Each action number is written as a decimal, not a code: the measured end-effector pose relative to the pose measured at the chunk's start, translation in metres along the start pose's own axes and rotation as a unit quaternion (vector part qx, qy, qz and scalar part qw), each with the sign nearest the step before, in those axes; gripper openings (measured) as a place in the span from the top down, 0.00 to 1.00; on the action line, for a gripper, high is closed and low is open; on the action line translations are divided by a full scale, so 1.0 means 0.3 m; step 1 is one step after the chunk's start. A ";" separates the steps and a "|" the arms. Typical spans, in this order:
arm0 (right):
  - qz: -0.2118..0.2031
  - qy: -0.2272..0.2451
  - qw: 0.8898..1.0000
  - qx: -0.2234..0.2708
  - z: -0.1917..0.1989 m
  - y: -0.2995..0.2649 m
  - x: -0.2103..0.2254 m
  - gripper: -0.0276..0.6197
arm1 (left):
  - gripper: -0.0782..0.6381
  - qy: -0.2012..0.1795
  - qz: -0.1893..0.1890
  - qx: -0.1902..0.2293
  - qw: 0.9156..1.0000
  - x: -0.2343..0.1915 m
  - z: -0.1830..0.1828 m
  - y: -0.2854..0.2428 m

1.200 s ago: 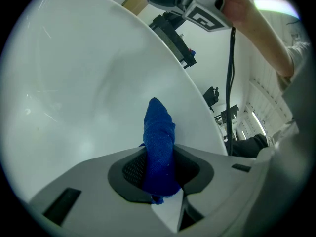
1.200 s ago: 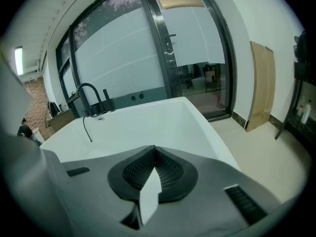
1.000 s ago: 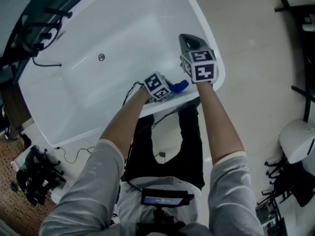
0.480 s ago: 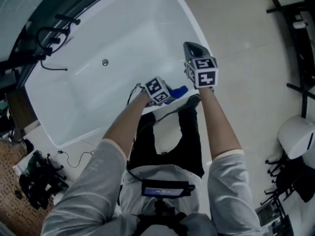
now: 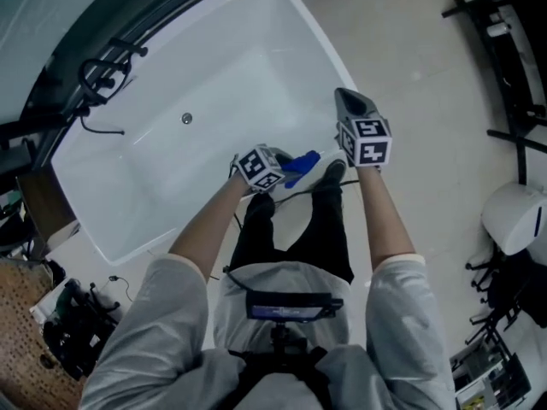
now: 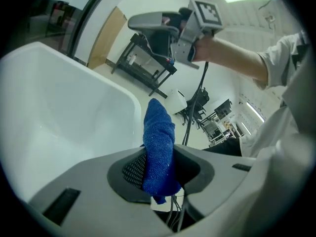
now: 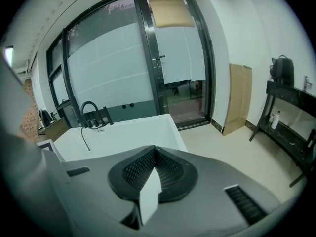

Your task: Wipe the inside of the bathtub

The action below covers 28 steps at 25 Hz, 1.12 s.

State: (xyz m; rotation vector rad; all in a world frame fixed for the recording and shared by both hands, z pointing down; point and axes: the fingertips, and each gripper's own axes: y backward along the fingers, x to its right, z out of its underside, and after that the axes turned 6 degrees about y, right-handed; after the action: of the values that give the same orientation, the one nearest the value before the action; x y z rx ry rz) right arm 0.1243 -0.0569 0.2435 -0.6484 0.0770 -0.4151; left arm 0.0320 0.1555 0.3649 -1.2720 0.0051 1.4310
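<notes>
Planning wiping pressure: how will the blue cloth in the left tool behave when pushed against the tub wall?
The blue woven cloth is probably soft and floppy: it sits folded and bunched where the left tool pinches it. Likely light, since a narrow pinch holds it. Its nubby weave should drag rather than slide on the smooth white bathtub.

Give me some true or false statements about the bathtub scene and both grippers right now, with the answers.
1. The left gripper is clamped on a blue cloth. True.
2. The right gripper holds a sponge. False: its jaws are together with nothing gripped.
3. The cloth is pressed against the bathtub floor. False: it sticks up in the air, touching no tub surface.
4. A black faucet stands at the tub's far end. True.
5. The tub is full of water. False: it looks empty, with its drain in plain sight.
</notes>
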 end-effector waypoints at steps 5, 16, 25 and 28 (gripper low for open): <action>0.019 -0.005 1.000 0.005 0.019 0.209 -0.069 0.95 | 0.72 -0.048 -0.036 0.059 0.996 0.057 -0.032 0.197; 0.071 -0.110 0.991 -0.002 0.206 0.792 -0.200 0.95 | 0.72 -0.042 -0.183 0.230 0.955 0.369 -0.065 0.598; 0.036 -0.083 0.996 0.015 0.267 0.983 -0.262 0.95 | 0.72 -0.013 -0.318 0.306 0.897 0.570 0.029 0.707; 0.017 -0.076 0.997 0.026 0.280 1.044 -0.279 0.95 | 0.72 -0.011 -0.348 0.312 0.884 0.647 0.048 0.718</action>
State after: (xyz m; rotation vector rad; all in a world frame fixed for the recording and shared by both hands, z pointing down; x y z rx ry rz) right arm 0.1743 0.2492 0.1174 -0.6241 -0.0679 -0.3335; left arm -0.0805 0.2280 0.1072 -0.6121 -0.0058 0.7172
